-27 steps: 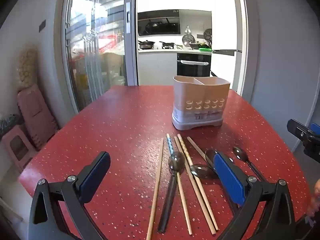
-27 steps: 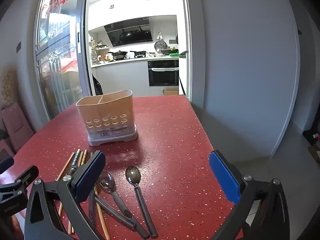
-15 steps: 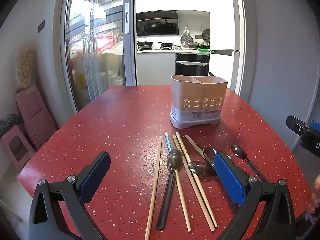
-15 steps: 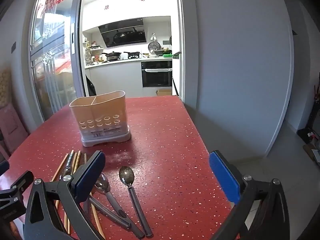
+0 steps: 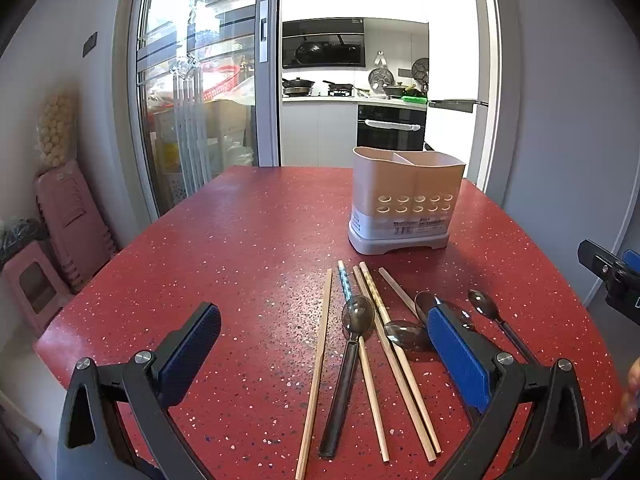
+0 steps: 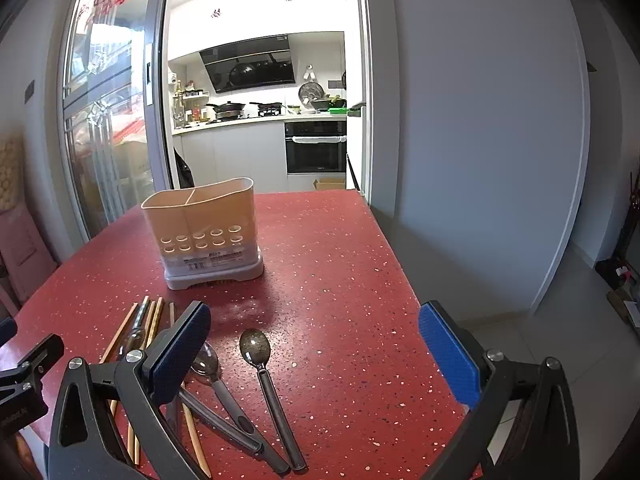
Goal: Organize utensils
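Four spoons [image 5: 357, 317] and several chopsticks [image 5: 318, 364] lie loose at lower centre of the red table [image 5: 240, 240], divided utensil caddy [image 5: 404, 200] empty behind them; left gripper [image 5: 324, 350] and right gripper [image 6: 320, 354] both spread, holding nothing, so first pick is pending, likely the separate spoon [image 6: 256, 348].

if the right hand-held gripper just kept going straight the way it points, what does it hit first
Probably bare red table. The right hand-held gripper is open, with only tabletop between its fingers; the nearest spoon lies just left of centre, the utensil holder farther left. Depth is uncertain.
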Available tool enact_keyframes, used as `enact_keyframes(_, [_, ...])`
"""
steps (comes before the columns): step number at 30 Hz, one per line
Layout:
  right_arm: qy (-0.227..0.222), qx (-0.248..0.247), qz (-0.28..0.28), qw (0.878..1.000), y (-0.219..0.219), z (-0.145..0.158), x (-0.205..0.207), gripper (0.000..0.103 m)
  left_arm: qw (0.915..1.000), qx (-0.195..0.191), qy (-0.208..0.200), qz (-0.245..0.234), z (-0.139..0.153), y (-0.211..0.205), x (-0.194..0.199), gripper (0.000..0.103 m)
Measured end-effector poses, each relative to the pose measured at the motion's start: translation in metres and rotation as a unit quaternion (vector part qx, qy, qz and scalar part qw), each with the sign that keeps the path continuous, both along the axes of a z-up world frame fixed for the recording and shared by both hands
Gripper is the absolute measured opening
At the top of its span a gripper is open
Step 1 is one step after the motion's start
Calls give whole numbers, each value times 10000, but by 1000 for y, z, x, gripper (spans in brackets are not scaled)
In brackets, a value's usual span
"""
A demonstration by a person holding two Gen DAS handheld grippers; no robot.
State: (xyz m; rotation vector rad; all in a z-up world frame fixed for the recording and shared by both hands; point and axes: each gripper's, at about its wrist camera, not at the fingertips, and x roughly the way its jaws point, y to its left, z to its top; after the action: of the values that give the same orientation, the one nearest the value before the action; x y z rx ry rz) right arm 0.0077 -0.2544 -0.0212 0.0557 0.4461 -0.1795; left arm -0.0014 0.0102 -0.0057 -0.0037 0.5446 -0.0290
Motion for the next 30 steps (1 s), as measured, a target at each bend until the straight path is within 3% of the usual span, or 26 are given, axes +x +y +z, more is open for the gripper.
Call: enact_keyframes(30, [-126, -27, 95, 9999, 3, 3, -3, 103, 10000, -30, -55, 60, 0, 3, -1, 103])
